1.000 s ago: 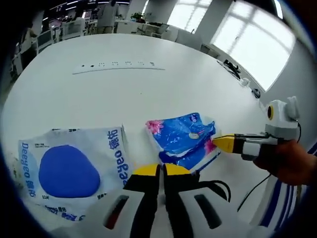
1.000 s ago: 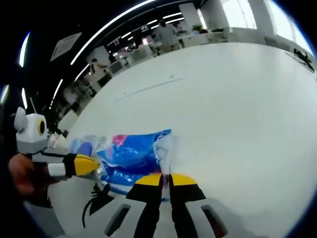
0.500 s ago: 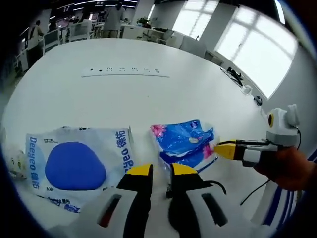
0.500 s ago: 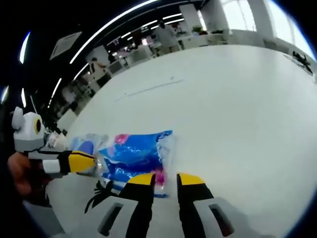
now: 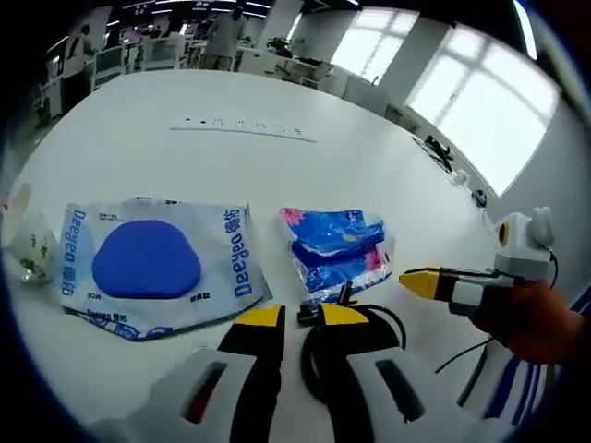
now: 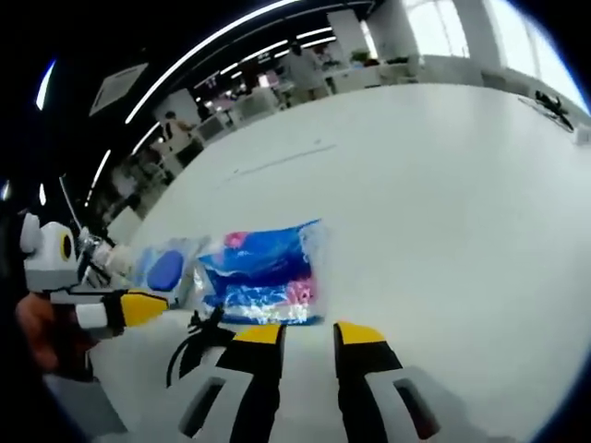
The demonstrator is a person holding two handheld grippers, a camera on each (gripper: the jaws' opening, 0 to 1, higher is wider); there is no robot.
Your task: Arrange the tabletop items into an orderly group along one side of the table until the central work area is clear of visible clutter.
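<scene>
A blue tissue pack (image 5: 334, 251) lies flat on the white table (image 5: 277, 175), just beyond my left gripper (image 5: 302, 316), which stands open and holds nothing. Left of it lies a white wet-wipes pack (image 5: 152, 268) with a blue oval. My right gripper (image 5: 420, 281) comes in from the right, held by a hand (image 5: 536, 318). In the right gripper view the tissue pack (image 6: 263, 272) lies ahead of my open right gripper (image 6: 309, 334), apart from its jaws. The wipes pack (image 6: 166, 268) lies beyond it, and the left gripper (image 6: 138, 307) shows at left.
A black cable (image 5: 360, 323) coils on the table by the left jaws, and the cable (image 6: 199, 337) shows again beside the right ones. A crumpled wrapper (image 5: 28, 245) lies at the far left. A power strip (image 5: 245, 125) runs across the far table. Desks and people stand behind.
Both grippers were shut a second ago, the right one on the tissue pack's edge. Both have opened and drawn back, and the pack now lies free on the table.
</scene>
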